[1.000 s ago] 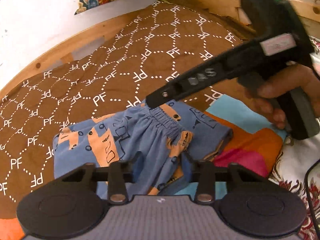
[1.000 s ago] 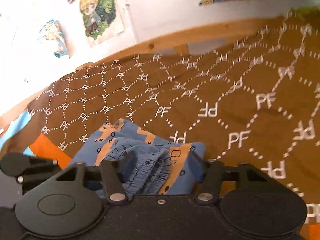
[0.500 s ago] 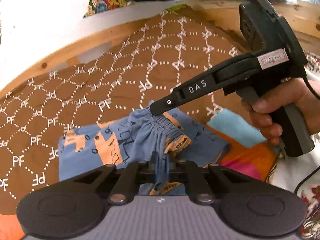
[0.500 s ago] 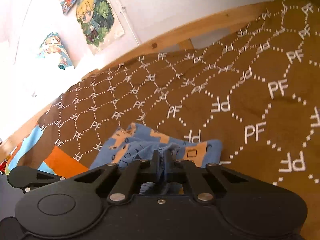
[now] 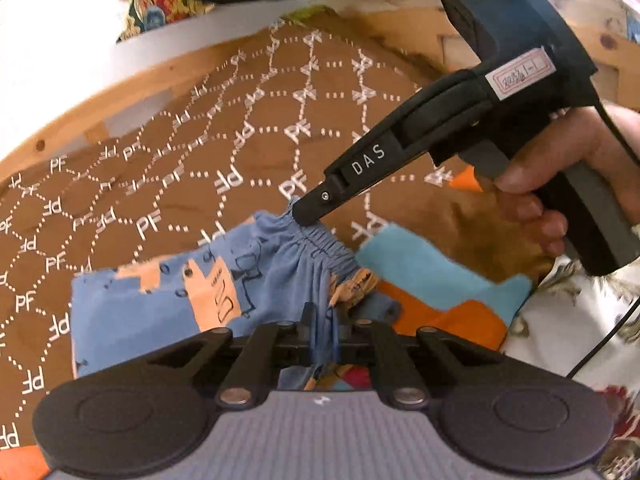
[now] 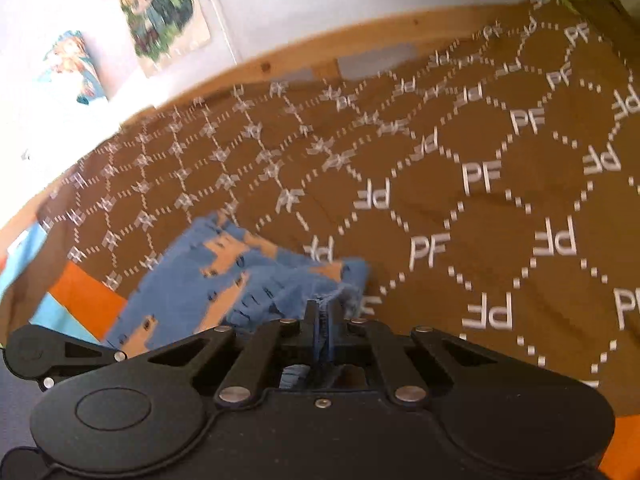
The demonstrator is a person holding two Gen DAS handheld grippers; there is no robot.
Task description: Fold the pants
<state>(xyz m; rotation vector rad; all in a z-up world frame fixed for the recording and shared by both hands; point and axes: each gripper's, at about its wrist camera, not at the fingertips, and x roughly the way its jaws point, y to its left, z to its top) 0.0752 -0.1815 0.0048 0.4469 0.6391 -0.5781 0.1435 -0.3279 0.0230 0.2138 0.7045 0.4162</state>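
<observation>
The pants [image 5: 168,300] are small, of soft blue cloth printed with orange shapes outlined in dark lines, and they lie on a brown bedspread [image 5: 192,148] patterned with white dotted hexagons and the letters PF, near its edge where an orange and light-blue cover [image 5: 452,292] shows beneath. Their elastic waistband, gathered into fine pleats, is lifted off the spread and bunched, while the leg part lies flat to the left in the left wrist view. The left gripper [image 5: 320,332] has just been closing, and its jaws now pinch a fold of blue cloth at the near end of the waistband. The right gripper [image 5: 300,216], black and marked DAS, is held by a hand [image 5: 560,184] and its tip bites the far end of the same waistband; in its own view the right gripper's jaws are pressed together on a thin blue edge, with the rest of the pants spread to the left.
</observation>
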